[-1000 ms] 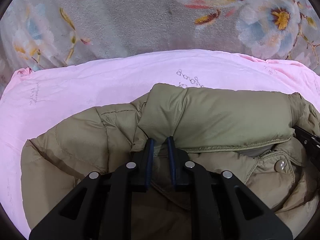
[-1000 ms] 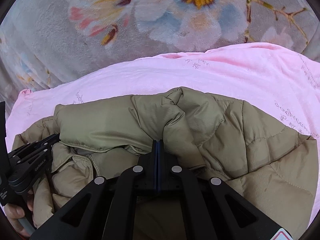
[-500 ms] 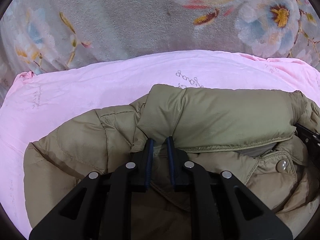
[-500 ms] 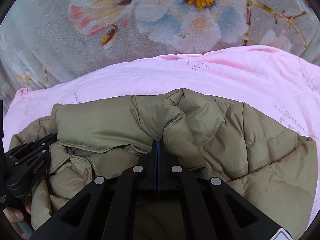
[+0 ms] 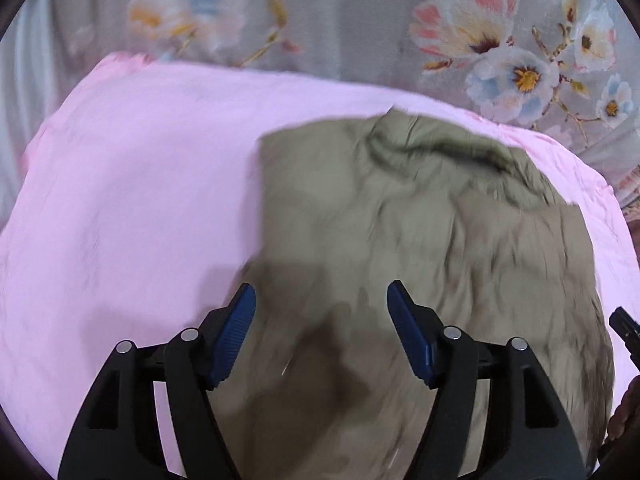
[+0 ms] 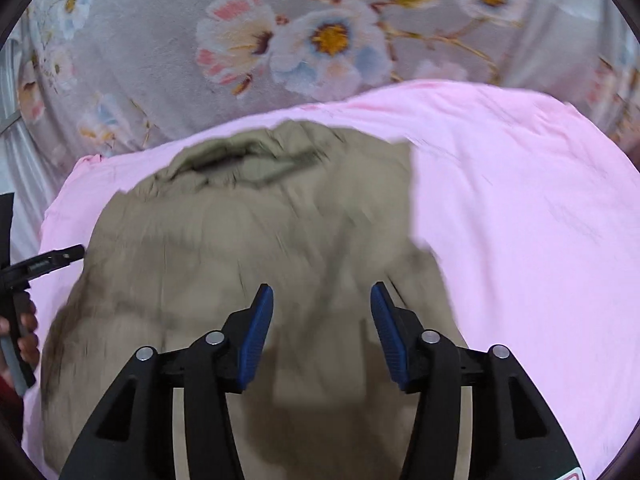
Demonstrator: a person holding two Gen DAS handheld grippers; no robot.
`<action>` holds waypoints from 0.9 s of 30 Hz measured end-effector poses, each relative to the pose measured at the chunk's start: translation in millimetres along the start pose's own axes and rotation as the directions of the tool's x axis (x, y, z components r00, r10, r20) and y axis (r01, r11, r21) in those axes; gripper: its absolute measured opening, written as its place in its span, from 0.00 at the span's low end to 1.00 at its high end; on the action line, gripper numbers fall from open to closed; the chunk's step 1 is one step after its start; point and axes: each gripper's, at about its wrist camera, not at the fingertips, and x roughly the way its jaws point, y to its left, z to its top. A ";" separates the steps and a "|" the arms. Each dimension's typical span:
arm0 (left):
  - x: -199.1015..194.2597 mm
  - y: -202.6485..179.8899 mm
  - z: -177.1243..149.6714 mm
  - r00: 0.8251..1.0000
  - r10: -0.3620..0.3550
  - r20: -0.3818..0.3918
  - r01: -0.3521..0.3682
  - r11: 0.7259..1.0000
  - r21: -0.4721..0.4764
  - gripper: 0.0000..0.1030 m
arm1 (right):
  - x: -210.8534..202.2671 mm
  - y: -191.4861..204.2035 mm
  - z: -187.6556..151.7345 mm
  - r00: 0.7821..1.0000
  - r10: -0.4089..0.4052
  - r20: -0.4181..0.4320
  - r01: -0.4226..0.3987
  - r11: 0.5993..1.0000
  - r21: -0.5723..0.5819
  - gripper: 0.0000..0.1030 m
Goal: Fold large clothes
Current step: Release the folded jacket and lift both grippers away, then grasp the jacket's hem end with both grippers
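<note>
An olive padded jacket [image 5: 400,232] lies folded into a block on a pink sheet [image 5: 140,184]; both views are blurred by motion. My left gripper [image 5: 320,312] hangs above the jacket's near left part, its jaws opening with nothing between the blue pads. In the right wrist view the same jacket [image 6: 248,240] fills the lower middle, and my right gripper [image 6: 322,312] hovers over its near right part, jaws also opening and empty. The left gripper's tip [image 6: 60,258] shows at that view's left edge, held by a hand [image 6: 26,336].
The pink sheet [image 6: 520,208] lies on a grey bedcover with a flower print [image 5: 500,52], which runs along the far side in both views. The right gripper's tip [image 5: 624,326] pokes in at the left wrist view's right edge.
Both grippers let go of the jacket, opened wide, and pulled back and up. The jacket now lies folded over with its smooth outer side up; the collar and snap button are hidden.
</note>
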 end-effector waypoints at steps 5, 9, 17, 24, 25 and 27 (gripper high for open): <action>-46.0 57.0 -74.6 0.995 -0.024 -0.094 0.014 0.994 -0.105 0.64 | -69.5 -54.3 -85.3 0.998 -0.016 -0.052 0.022 0.994 0.110 0.58; -64.8 82.3 -129.5 0.984 -0.080 -0.160 0.046 0.977 -0.207 0.65 | -91.5 -67.9 -136.6 0.994 0.020 -0.109 0.000 0.983 0.186 0.60; -79.6 65.3 -177.8 0.955 -0.256 -0.147 0.204 0.932 -0.300 0.70 | -109.4 -59.5 -181.0 0.983 0.164 -0.080 -0.130 0.939 0.320 0.63; -77.9 41.9 -179.3 0.950 -0.277 -0.142 0.226 0.928 -0.297 0.39 | -112.5 -36.8 -193.5 0.983 0.174 -0.060 -0.148 0.940 0.308 0.27; -79.3 43.6 -177.9 0.950 -0.278 -0.143 0.225 0.925 -0.306 0.28 | -112.6 -38.5 -192.6 0.978 0.201 -0.057 -0.171 0.928 0.332 0.19; -88.4 51.9 -175.1 0.945 -0.305 -0.120 0.251 0.908 -0.334 0.11 | -119.0 -42.5 -189.3 0.970 0.243 -0.030 -0.216 0.907 0.361 0.13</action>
